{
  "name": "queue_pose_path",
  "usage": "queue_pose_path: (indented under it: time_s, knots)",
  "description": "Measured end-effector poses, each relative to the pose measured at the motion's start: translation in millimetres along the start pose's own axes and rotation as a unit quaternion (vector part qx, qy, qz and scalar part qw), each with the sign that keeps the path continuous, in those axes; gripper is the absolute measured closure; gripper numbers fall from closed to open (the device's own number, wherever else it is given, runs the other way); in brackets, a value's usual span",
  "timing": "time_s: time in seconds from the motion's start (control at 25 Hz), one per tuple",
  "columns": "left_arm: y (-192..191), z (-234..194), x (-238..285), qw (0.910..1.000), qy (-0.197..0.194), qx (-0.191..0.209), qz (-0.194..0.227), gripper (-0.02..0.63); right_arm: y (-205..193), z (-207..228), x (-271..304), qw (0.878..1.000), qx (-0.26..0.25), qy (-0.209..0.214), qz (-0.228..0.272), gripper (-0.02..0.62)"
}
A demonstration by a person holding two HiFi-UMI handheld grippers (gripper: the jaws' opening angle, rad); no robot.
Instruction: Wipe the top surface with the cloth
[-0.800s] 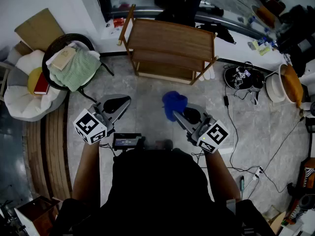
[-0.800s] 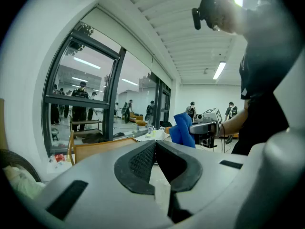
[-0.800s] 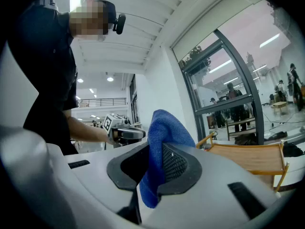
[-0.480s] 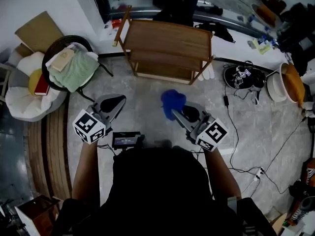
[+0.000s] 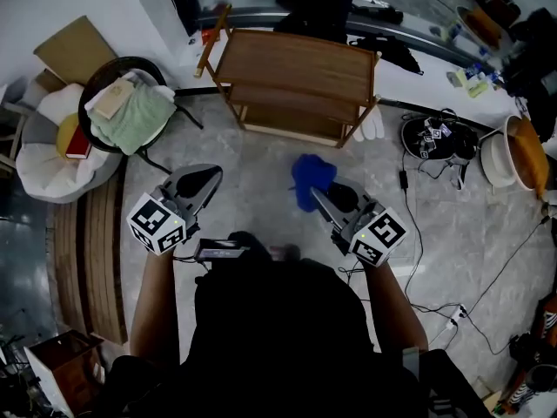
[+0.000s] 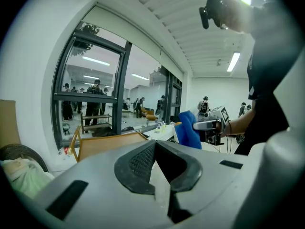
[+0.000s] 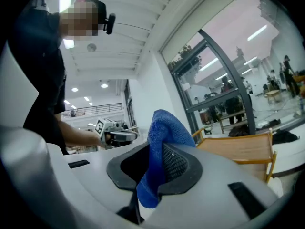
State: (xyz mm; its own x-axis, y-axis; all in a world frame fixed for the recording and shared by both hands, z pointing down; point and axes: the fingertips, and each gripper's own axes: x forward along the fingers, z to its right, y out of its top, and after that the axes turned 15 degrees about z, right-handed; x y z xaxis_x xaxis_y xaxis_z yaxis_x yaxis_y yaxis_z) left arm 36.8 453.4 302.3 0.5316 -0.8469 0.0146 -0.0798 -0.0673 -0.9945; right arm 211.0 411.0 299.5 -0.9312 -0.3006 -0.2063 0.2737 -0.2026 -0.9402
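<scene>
At the far left of the head view a round dark chair point(image 5: 103, 84) holds a green towel point(image 5: 135, 120) and stands beside a white cushion point(image 5: 43, 159); nearer the middle, the left gripper point(image 5: 207, 179) hangs over the grey tiled floor point(image 5: 252, 168); in its own view its jaws are pressed together along their length with nothing between them, and the left gripper's point(image 6: 155, 144) tips point toward a glazed wall; straight ahead stands the wooden table point(image 5: 300, 59), two-tiered, its top surface bare and brown, well apart from both grippers; just to the right of centre the blue cloth point(image 5: 310, 177) is bunched in the air over the floor, short of the table and not touching it; the right gripper point(image 5: 324, 197) is clamped on that cloth, and in the right gripper view the cloth point(image 7: 162, 128) runs up between the two black pads and spills over the tips, with the table's edge visible behind it at the right; farther right, dark sandals point(image 5: 433, 138) lie on the floor near a pale basin point(image 5: 489, 157), and a black cable point(image 5: 409, 225) trails across the tiles.
</scene>
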Motion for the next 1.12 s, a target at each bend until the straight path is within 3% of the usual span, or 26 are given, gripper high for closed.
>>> queue_pose_path:
  time_s: [0.12, 0.4, 0.64, 0.88, 1.12]
  knots:
    - [-4, -2, -2, 0.9998, 0.007, -0.004, -0.016, 0.595, -4, 26, -3, 0.999, 0.028, -0.036, 0.005, 0.538]
    - [-9, -58, 17, 0.9994, 0.01, -0.027, -0.022, 0.595, -14, 64, 36, 1.0, -0.013, -0.013, -0.018, 0.538]
    - [-3, -148, 58, 0.9986, 0.0, -0.053, 0.004, 0.595, -20, 127, 112, 0.997, 0.003, -0.06, -0.053, 0.538]
    - [6, -248, 93, 0.9985, -0.03, -0.044, -0.007, 0.595, -13, 185, 194, 0.993, -0.018, -0.083, -0.083, 0.538]
    - [18, -316, 132, 0.9969, -0.066, -0.043, -0.005, 0.595, -3, 232, 263, 0.99, -0.009, -0.12, -0.068, 0.538]
